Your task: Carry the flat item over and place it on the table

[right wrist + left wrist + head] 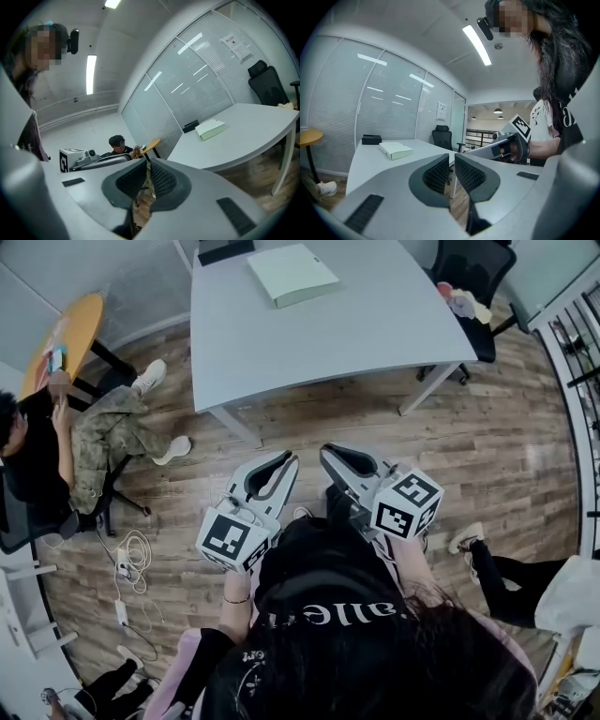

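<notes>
**Both grippers empty, flat box lying on the grey table**

You stand on a wood plank floor [525, 446] just off the near edge of a large pale-grey table [375, 324], with both grippers held out toward it. Your left gripper [286, 463] has its jaws drawn together to a thin slit, and only floor shows through it. Your right gripper [328, 454] is pressed closed the same way and also grips nothing. The two grippers sit side by side, short of the table's near edge.

The flat pale-green box [292, 274] lies on the tabletop near the far edge, toward the far-left corner. It rests flat and slightly skewed to the edges. A small black box [225, 249] sits just beyond it at the far edge. The rest of the tabletop is plain grey.

A black office chair [473, 277] stands at the table's right end with some small items on its seat. A round orange table [75, 329] is off to the left, and a seated person [37, 456] leans toward it. Loose white cables [131, 563] trail over the floor nearby. A glass wall with lowered blinds [384, 108] runs behind the table, and a long ceiling light [477, 44] is lit overhead.
</notes>
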